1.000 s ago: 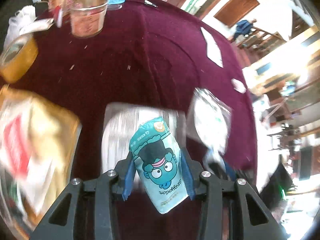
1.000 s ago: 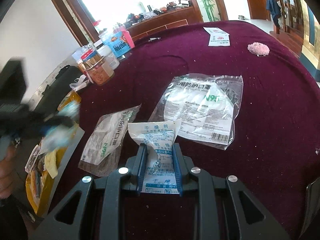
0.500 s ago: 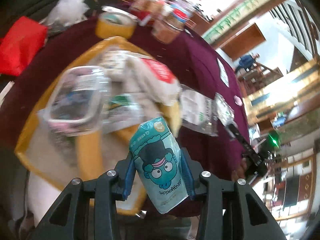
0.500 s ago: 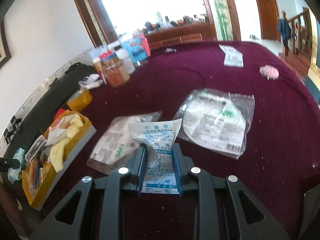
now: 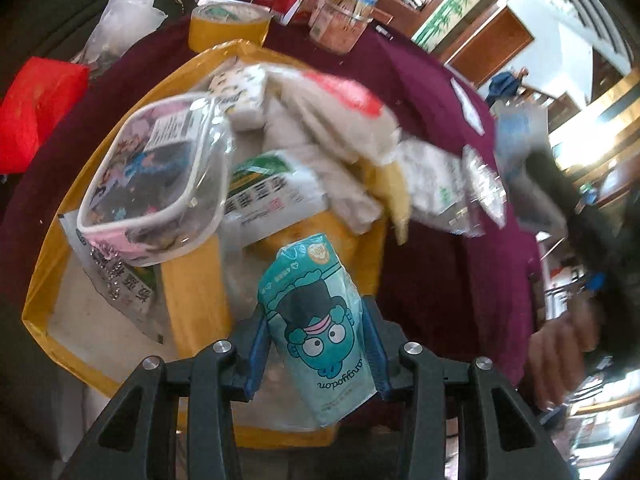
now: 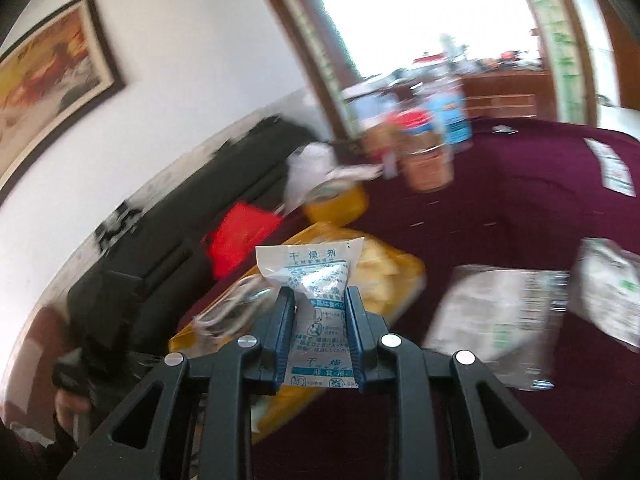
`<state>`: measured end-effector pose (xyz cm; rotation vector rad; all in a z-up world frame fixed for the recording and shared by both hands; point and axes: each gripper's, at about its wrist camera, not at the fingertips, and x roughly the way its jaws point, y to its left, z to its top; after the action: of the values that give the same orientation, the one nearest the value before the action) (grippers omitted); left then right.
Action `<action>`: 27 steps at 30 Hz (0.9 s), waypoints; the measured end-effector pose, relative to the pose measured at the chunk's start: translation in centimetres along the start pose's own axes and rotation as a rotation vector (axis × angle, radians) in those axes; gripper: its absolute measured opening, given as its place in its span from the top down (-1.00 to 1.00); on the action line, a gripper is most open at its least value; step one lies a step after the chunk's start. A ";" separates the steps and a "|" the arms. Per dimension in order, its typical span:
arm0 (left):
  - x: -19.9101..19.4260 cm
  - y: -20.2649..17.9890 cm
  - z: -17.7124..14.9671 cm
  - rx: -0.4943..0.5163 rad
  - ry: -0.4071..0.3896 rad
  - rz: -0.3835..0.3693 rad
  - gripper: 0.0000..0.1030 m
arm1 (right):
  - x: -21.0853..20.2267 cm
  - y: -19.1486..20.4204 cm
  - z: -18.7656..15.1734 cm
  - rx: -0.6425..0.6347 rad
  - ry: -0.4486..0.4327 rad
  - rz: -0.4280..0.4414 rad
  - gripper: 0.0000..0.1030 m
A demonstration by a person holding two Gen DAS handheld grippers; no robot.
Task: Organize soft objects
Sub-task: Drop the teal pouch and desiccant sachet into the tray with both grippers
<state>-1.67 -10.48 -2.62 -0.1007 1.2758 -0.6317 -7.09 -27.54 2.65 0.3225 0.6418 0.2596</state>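
My left gripper (image 5: 316,320) is shut on a teal tissue pack (image 5: 316,332) with a cartoon face and holds it above the near end of a yellow box (image 5: 48,240). The box holds several soft packs, among them a clear pouch (image 5: 156,184) and white bags (image 5: 328,120). My right gripper (image 6: 318,312) is shut on a white desiccant sachet (image 6: 316,276) and holds it in the air, to the right of the yellow box (image 6: 404,268). It also shows blurred at the right of the left wrist view (image 5: 520,136).
A maroon cloth (image 6: 520,208) covers the table. Two clear mask packs (image 6: 496,312) lie on it right of the box. A tape roll (image 5: 228,24), jars (image 5: 340,20) and a red bag (image 5: 36,108) stand beyond the box. A dark sofa (image 6: 168,240) is behind.
My left gripper moved from over the mask pack to above the yellow box with the tissue pack. My right gripper swung left and up toward the box with the sachet.
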 end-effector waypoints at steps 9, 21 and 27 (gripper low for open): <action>-0.3 3.3 0.2 -0.062 -0.024 -0.022 0.06 | 9.7 3.2 0.6 0.000 0.163 0.017 0.52; -0.3 2.3 -0.7 0.004 -0.041 -0.034 -0.35 | 12.4 2.9 0.0 0.033 0.198 -0.048 0.17; -1.8 2.4 -1.5 -0.012 -0.087 -0.075 -0.60 | 6.4 1.7 0.4 0.077 0.098 0.071 -0.12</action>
<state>-2.36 -7.19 -2.51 -0.1849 1.1962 -0.6765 -2.11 -23.93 0.13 0.4086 0.7385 0.3209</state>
